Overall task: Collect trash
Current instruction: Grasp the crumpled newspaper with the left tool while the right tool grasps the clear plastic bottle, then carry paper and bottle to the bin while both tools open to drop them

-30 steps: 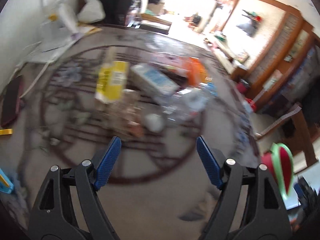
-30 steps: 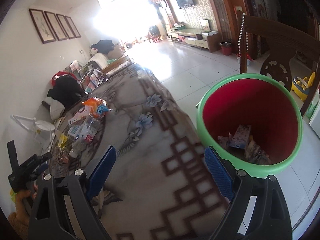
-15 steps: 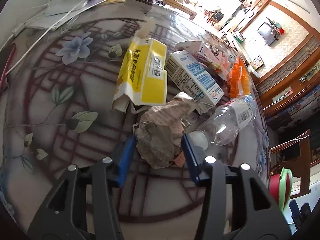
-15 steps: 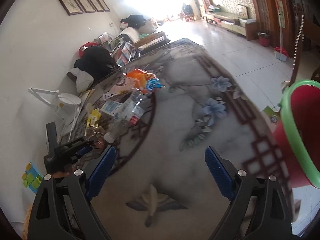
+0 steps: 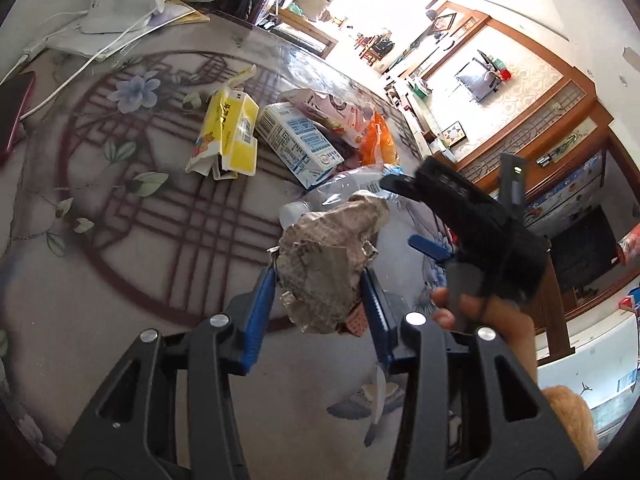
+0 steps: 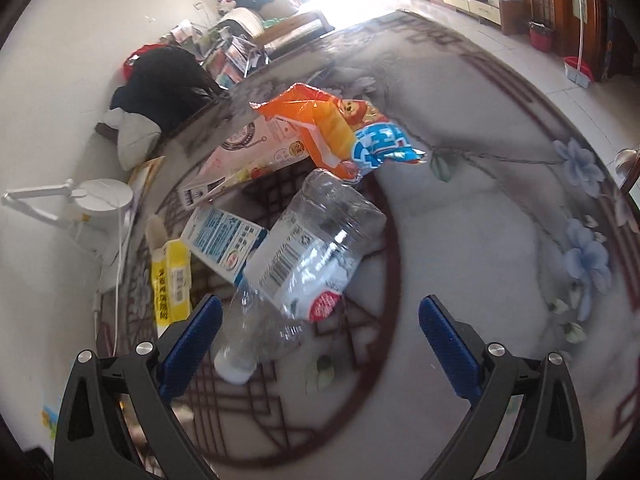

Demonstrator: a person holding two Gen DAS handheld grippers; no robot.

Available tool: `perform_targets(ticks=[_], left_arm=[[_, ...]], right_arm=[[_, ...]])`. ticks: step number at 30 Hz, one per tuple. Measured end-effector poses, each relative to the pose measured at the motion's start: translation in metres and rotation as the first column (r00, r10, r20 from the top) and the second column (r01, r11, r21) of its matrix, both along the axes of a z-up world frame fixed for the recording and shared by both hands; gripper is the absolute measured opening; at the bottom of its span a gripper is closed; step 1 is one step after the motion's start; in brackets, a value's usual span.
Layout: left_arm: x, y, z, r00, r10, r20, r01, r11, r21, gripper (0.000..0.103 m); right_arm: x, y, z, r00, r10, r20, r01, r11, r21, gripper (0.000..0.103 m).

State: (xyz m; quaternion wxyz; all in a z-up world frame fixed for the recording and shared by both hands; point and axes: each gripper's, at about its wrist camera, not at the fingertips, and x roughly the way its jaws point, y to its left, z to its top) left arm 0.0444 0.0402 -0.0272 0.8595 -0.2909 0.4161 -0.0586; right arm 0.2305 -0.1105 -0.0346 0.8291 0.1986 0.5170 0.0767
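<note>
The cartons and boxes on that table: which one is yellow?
The yellow carton, torn open, lies leftmost in the left view. The blue-and-white carton sits beside it, and the pink box lies behind that.

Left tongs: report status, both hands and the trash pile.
Left tongs shut on crumpled paper wad, lifted off table. Right tongs open, over clear plastic bottle. Cartons and wrappers remain; nothing blocking.

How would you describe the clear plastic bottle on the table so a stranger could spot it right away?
On the floral-patterned table, find the trash heap. The clear plastic bottle lies on its side nearest the open right gripper, white cap toward it. It alone is see-through; the blue-and-white carton and orange snack bag are opaque.
</note>
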Motion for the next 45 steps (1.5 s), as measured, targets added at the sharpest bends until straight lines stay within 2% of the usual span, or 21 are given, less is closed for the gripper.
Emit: perform_targets(ticks=[4, 7, 9, 10, 11, 12, 17, 21, 24, 31, 35, 45], left_arm=[[0.003, 0.01, -0.003, 1.0, 0.015, -0.011, -0.016, 0.999, -0.048, 0.043], [0.003, 0.016, -0.002, 1.0, 0.026, -0.003, -0.026, 0.998, -0.064, 0.043], [0.001, 0.017, 0.0, 0.999, 0.032, 0.003, -0.031, 0.997, -0.067, 0.043], [0.001, 0.018, 0.0, 0.999, 0.034, 0.003, -0.034, 0.997, -0.068, 0.043], [0.001, 0.019, 0.0, 0.999, 0.036, 0.002, -0.036, 0.997, -0.068, 0.043], [0.002, 0.02, 0.0, 0.999, 0.037, 0.0, -0.037, 0.997, -0.069, 0.043], [0.003, 0.016, -0.004, 0.999, 0.033, -0.015, -0.034, 0.998, -0.051, 0.043], [0.004, 0.014, -0.006, 0.999, 0.03, -0.022, -0.031, 0.999, -0.038, 0.043], [0.004, 0.011, -0.007, 1.0, 0.019, -0.021, -0.02, 0.999, -0.038, 0.043], [0.006, -0.006, -0.009, 1.0, -0.019, -0.014, 0.019, 1.0, 0.022, 0.043], [0.006, -0.013, -0.009, 0.999, -0.037, 0.009, 0.036, 0.999, 0.039, 0.043], [0.007, -0.03, -0.014, 0.997, -0.077, 0.01, 0.075, 0.992, 0.103, 0.043]], right_arm=[[0.019, 0.01, -0.017, 0.999, -0.017, -0.049, 0.018, 1.0, 0.001, 0.095], [0.027, 0.012, -0.032, 0.995, -0.034, -0.098, 0.038, 0.998, 0.04, 0.095], [0.03, 0.011, -0.04, 0.992, -0.03, -0.124, 0.038, 0.998, 0.06, 0.089], [0.03, 0.01, -0.036, 0.994, -0.028, -0.109, 0.034, 0.998, 0.053, 0.086], [0.03, 0.01, -0.034, 0.996, -0.009, -0.094, 0.015, 0.998, 0.06, 0.075], [0.03, 0.011, -0.032, 0.996, 0.012, -0.09, -0.005, 0.998, 0.069, 0.071], [0.018, 0.008, -0.014, 0.997, 0.07, -0.045, -0.069, 0.997, 0.032, 0.067], [-0.011, -0.002, 0.004, 0.993, 0.119, 0.002, -0.119, 0.99, 0.072, 0.067], [-0.045, -0.015, 0.018, 0.987, 0.152, 0.05, -0.155, 0.986, 0.066, 0.067], [-0.122, -0.035, 0.055, 0.961, 0.213, 0.177, -0.211, 0.977, -0.033, 0.067], [-0.166, -0.046, 0.073, 0.94, 0.226, 0.256, -0.201, 0.972, -0.12, 0.067], [-0.222, -0.082, 0.082, 0.934, 0.157, 0.322, -0.11, 0.981, -0.159, 0.067]])
